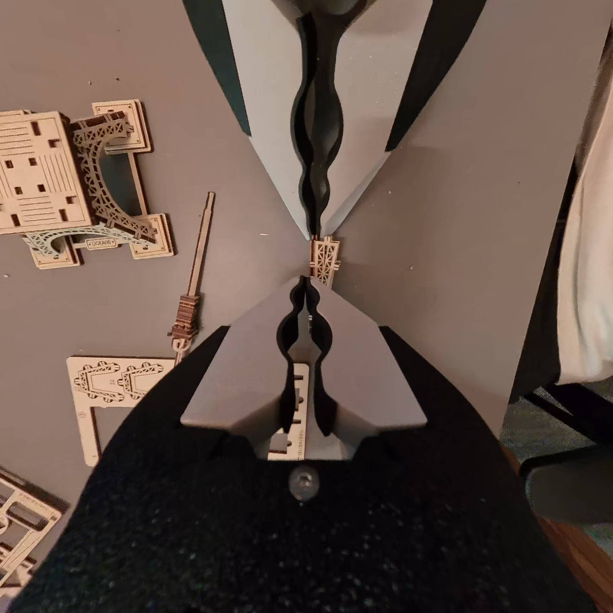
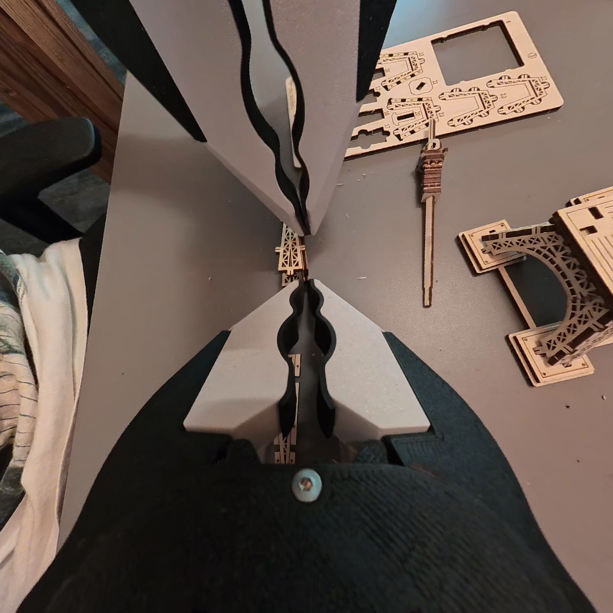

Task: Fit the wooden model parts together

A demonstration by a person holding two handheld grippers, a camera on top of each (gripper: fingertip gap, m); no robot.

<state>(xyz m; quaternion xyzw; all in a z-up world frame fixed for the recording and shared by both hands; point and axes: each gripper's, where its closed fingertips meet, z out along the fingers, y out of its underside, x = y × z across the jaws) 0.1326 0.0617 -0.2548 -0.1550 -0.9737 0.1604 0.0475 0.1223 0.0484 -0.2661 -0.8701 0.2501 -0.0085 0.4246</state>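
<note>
Left wrist view shows your left gripper (image 1: 306, 278) clamped on the lattice strip (image 1: 325, 260); your right gripper (image 1: 315, 232) pinches its far end (above the grey tabletop (image 1: 447, 215)); tower base (image 1: 49, 172) sits well apart.

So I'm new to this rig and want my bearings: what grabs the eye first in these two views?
Dead centre, the left hand-held gripper and right hand-held gripper meet tip to tip, both pinching a small lattice piece above the grey table. Off to the side stands the arched tower base, with a thin spire lying beside it.
</note>
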